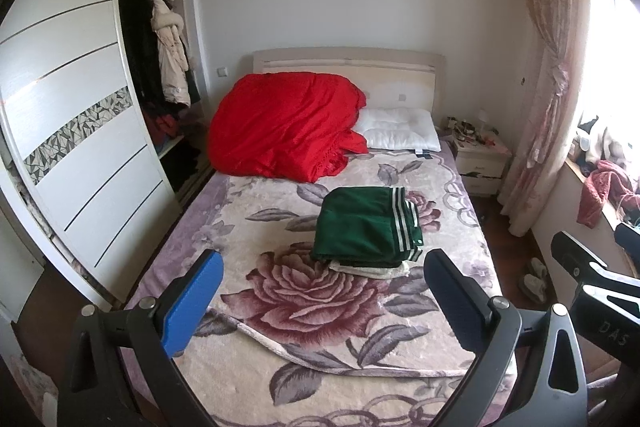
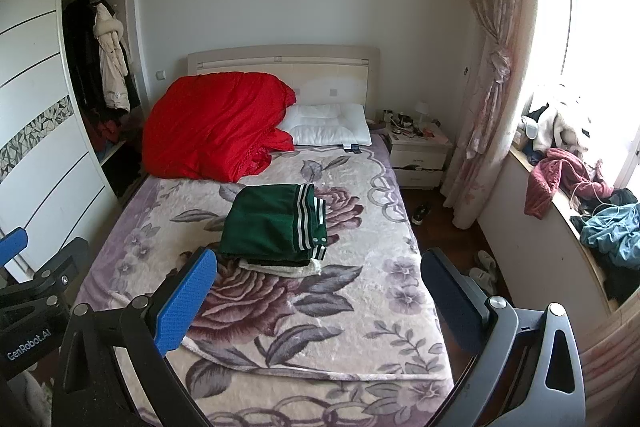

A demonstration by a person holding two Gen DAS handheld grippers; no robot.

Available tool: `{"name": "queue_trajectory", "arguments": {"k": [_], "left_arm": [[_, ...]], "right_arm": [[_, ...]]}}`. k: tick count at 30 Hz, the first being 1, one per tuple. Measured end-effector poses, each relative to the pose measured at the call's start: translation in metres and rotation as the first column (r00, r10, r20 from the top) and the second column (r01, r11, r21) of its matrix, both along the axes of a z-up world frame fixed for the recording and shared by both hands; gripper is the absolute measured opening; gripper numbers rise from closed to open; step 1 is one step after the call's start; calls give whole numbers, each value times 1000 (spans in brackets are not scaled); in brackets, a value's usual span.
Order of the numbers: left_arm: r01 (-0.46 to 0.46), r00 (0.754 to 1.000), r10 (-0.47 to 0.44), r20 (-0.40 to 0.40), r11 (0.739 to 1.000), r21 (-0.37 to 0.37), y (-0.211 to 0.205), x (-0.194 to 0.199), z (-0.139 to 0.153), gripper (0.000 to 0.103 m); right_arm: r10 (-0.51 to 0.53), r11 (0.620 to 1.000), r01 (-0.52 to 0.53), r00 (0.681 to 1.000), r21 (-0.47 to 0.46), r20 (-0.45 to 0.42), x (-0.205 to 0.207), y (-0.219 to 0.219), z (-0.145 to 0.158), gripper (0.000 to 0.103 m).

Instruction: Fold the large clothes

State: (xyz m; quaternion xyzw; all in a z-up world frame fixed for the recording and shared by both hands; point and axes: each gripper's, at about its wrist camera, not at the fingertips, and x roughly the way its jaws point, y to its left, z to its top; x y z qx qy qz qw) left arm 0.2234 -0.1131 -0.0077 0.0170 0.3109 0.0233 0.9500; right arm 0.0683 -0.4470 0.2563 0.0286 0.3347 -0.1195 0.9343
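Observation:
A folded green garment with white stripes [image 1: 366,227] lies on top of a small stack of folded clothes in the middle of the bed [image 1: 224,211]; it also shows in the right wrist view [image 2: 276,223]. My left gripper [image 1: 320,301] is open and empty, held above the foot of the bed, well short of the stack. My right gripper [image 2: 320,297] is open and empty, beside the left one, also short of the stack. The bed's floral blanket [image 2: 360,307] lies under both.
A red quilt [image 1: 286,127] and a white pillow [image 1: 400,133] lie at the bed's head. An open wardrobe [image 1: 160,67] stands on the left. A nightstand [image 2: 418,157], a curtain [image 2: 492,67] and a windowsill with heaped clothes [image 2: 580,195] are on the right. Slippers [image 2: 484,269] lie on the floor.

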Motion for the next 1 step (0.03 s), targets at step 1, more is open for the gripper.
{"name": "queue_trajectory", "arguments": {"k": [1], "left_arm": [[2, 1000, -2, -2, 1000, -7, 0, 1, 1, 103]], "right_arm": [[-3, 1000, 3, 1000, 0, 2, -2, 0, 0, 103]]}}
